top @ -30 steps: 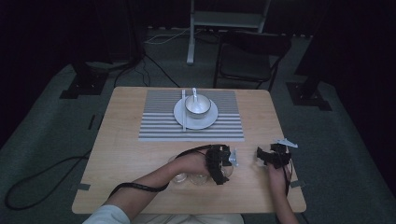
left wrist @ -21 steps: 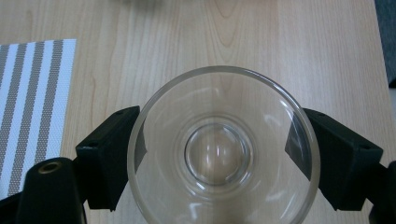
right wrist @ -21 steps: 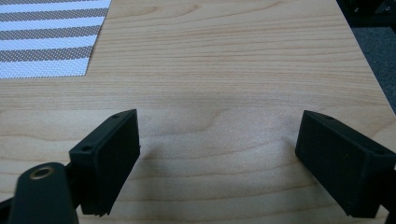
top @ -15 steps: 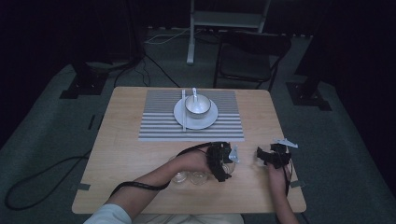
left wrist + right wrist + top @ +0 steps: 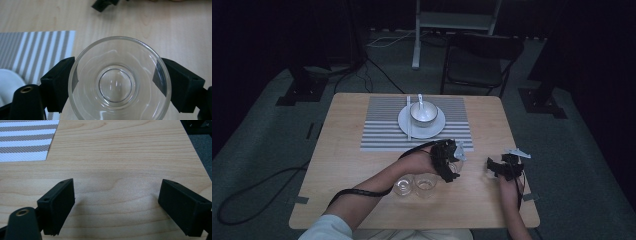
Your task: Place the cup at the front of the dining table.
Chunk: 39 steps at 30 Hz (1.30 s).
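Three glasses are in play: one [image 5: 120, 80] sits gripped between the left gripper's [image 5: 447, 160] jaws, just off the mat's [image 5: 382, 130] corner, and two [image 5: 414, 185] stand at its 7 o'clock. Since a second ago the left gripper has barely shifted, so I judge the glass ready to place. The right gripper [image 5: 504, 166] hovers wide, empty, at 3 o'clock. A plate [image 5: 437, 127] and bowl [image 5: 424, 112] wait at 12 on the wooden surface [image 5: 342, 165]; a dark room with a chair [image 5: 479, 60] lies beyond.

Lighting: we see a dim room — the far walls are dark.
Floor: grey-green carpet [image 5: 257, 145], with black cables [image 5: 242, 200] trailing across it.
Table: light wood top [image 5: 357, 165], square, centred in the high view.
Chair: we note a dark folding chair [image 5: 479, 62] beyond the table's far edge.
Stands: black bases [image 5: 299, 87] at left and right — a white post [image 5: 416, 35] behind.
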Each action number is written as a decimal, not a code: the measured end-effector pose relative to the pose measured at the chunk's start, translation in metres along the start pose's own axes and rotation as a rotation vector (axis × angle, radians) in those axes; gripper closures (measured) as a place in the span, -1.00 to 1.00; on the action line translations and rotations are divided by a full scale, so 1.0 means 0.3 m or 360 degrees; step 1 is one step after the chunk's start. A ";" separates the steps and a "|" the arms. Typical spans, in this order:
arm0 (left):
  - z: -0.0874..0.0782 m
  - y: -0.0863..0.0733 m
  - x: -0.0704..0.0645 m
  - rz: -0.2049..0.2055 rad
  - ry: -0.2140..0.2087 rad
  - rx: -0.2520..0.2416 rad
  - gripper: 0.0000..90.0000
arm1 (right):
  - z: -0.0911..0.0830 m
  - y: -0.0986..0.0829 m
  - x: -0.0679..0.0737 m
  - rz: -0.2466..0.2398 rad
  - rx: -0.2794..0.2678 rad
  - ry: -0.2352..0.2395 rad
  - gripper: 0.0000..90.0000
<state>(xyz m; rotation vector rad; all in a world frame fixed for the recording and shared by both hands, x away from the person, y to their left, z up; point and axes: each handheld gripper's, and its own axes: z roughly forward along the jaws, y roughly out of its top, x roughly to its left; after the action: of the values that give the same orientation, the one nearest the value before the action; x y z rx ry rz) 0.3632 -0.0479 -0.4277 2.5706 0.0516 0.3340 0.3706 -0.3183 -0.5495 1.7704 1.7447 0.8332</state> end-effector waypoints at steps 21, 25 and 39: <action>-0.110 -0.118 0.160 -0.0171 0.0172 0.0032 -0.59 | 0.000 0.000 0.002 -0.0006 0.0004 -0.0009 -0.71; -0.140 -0.154 0.196 -0.0221 0.0197 0.0055 -0.59 | 0.000 0.000 0.002 -0.0008 0.0004 -0.0015 -0.71; -0.227 -0.308 0.295 -0.0393 0.0306 0.0128 -0.59 | 0.001 -0.001 0.005 -0.0016 0.0005 -0.0026 -0.71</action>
<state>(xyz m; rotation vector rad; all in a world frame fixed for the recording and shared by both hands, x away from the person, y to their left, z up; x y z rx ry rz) 0.4349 0.0750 -0.4000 2.5650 0.4569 0.4906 0.3706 -0.3170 -0.5498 1.7643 1.7442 0.8098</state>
